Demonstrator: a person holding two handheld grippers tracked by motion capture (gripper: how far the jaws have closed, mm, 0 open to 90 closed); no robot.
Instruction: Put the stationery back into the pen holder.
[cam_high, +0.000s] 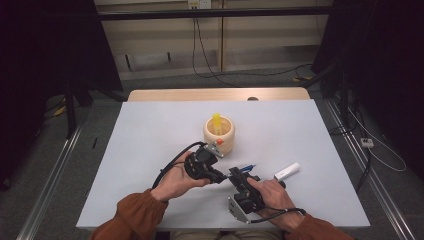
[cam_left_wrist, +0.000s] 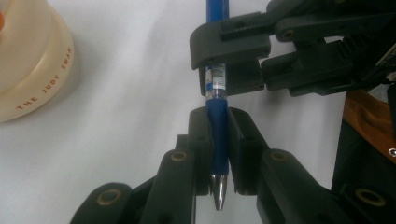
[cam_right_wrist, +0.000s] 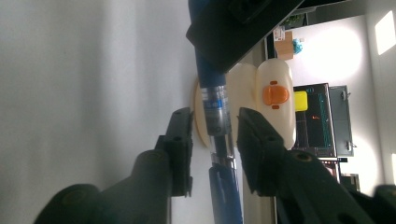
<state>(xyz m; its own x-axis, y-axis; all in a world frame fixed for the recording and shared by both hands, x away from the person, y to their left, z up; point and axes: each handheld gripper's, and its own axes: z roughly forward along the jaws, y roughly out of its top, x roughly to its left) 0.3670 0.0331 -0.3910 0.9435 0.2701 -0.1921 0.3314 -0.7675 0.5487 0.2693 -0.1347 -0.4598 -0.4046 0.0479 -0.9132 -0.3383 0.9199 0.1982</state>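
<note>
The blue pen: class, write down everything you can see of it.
The blue pen is glossy plastic with a silver tip and a clear, printed band mid-barrel. It hangs above the white table, clamped near its tip by the left gripper. The right gripper brackets the clear section; its pads look just short of contact.

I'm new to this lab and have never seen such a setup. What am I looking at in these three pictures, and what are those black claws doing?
A person sits at a white table with a hand-held two-jaw tool in each hand. One camera looks down from above; the other two ride on the tools.

The left gripper is clamped on a blue pen near its tip. The right gripper reaches around the pen's clear middle section, but gaps still show beside the barrel there.

Also on the table: a cream duck-faced holder with a yellow item inside, and a white marker.
</note>
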